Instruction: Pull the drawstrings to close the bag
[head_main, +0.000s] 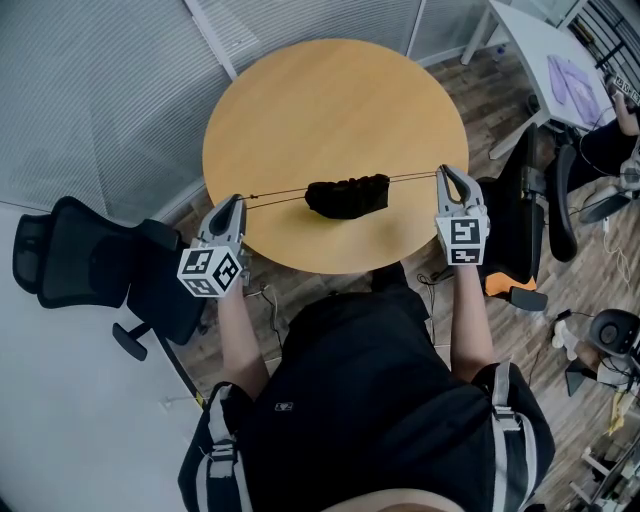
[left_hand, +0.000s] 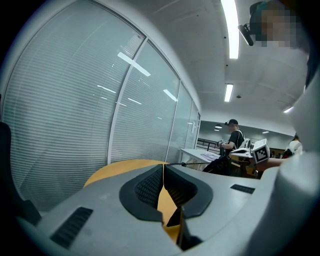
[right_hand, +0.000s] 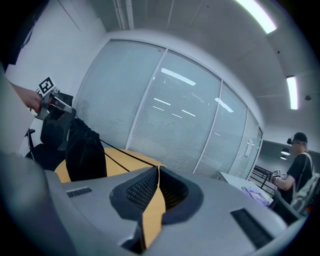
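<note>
At the far left a black office chair (head_main: 90, 260) is partly cut off by our arm. Our left gripper (head_main: 238, 202) hangs off the near left edge of the round, smooth, wood-toned table (head_main: 300, 90). In the left gripper view its two ribbed dark pads (left_hand: 150, 187) meet at the tips, pinching the thin left drawstring (head_main: 275, 194), which leaves the tips with one small knot.

We count one bag (head_main: 347, 195), black, soft and bunched into a low crumpled lump. It lies on the table near the front edge, between the two grippers and clear of both. Its mouth is too dark and folded for us to make out. One taut cord runs from each side. In places a second dark line follows it, and we cannot tell whether that is a strand or a shadow.

The right drawstring (head_main: 412, 177) reaches our right gripper (head_main: 446, 172), just off the table's right edge. Its jaws are together at the tips on that cord, though the left jaw hides the exact contact in the right gripper view. Each gripper carries one white marker cube. A second black chair (head_main: 530, 225) stands just to the right of the right gripper.
</note>
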